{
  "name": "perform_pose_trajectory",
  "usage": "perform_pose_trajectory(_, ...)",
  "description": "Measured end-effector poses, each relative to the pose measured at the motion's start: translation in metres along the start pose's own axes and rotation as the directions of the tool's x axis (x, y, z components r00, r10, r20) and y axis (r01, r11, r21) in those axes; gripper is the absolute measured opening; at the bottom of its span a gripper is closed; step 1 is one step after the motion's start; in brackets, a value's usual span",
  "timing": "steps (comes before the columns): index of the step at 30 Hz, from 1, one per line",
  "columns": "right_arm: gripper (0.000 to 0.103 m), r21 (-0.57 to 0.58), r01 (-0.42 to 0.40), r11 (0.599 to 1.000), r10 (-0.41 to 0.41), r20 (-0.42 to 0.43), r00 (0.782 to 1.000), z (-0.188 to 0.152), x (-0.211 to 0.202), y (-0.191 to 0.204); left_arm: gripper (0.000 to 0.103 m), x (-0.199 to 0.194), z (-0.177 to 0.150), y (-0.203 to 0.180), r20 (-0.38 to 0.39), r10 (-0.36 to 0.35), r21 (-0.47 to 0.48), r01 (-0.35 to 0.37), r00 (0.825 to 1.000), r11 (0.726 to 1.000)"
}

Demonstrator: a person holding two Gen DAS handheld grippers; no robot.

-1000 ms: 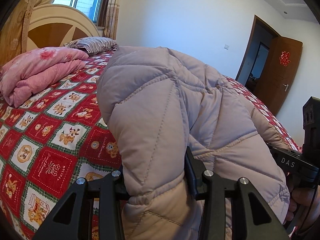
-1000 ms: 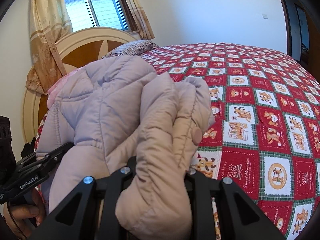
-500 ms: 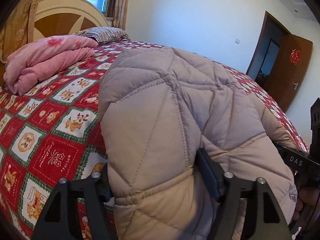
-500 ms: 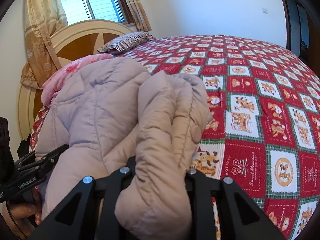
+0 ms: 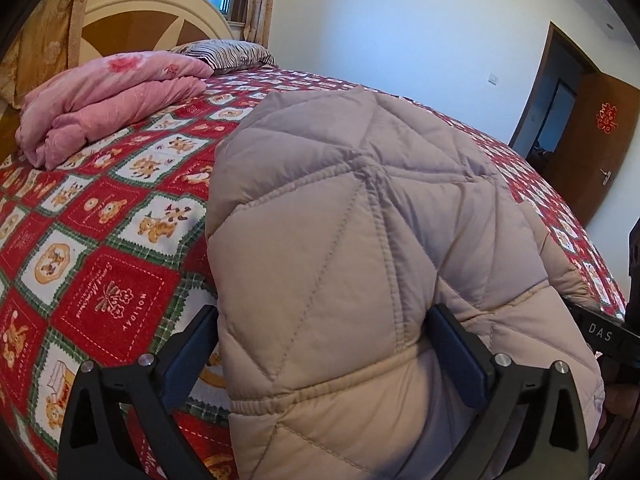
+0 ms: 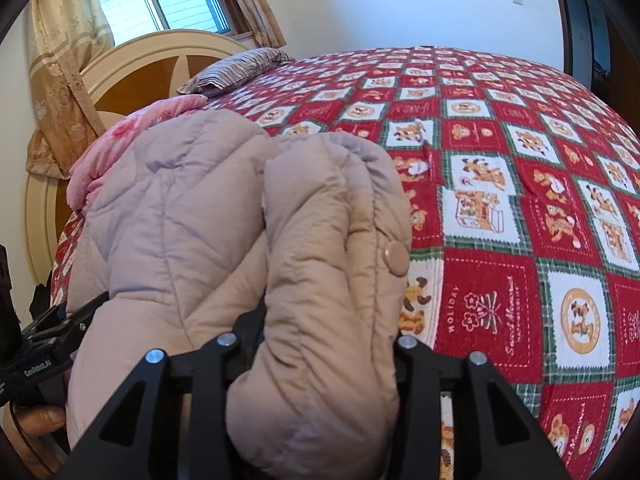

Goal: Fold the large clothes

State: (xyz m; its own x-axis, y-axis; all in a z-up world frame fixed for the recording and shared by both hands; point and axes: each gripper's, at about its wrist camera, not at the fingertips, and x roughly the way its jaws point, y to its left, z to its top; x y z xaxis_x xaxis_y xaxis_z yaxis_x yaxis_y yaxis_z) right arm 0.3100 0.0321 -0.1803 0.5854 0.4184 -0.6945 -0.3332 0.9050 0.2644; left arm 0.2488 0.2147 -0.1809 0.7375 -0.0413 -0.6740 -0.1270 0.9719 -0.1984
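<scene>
Quilted jacket (image 5: 360, 248) bundled on the bed (image 5: 100, 240), its near edge lying between the fingers of both tools. Your left gripper (image 5: 324, 344) is opening, jaws spread wide; the left pad stands clear, the right one looks just against the puff. Your right gripper (image 6: 324, 340) is opening too, a thick roll of jacket bulging up between its jaws; whether the pads press on it I cannot tell. Advice: let both jaws part fully, then draw straight back toward yourself so the fold is not dragged. Readable: "DAS" on the tool to the right of your left gripper; "GenRobot.AI" on the tool left of your right gripper; "HOLIDAY" on bedspread squares.
</scene>
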Motion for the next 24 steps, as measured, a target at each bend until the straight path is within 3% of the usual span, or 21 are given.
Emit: perform_pose_trajectory(24,0.053,0.013,0.03,0.999,-0.03,-0.01,1.0,-0.008,0.017,-0.007,0.102,0.012,-0.006,-0.003,0.016,0.0,-0.012,0.0,1.0,1.0)
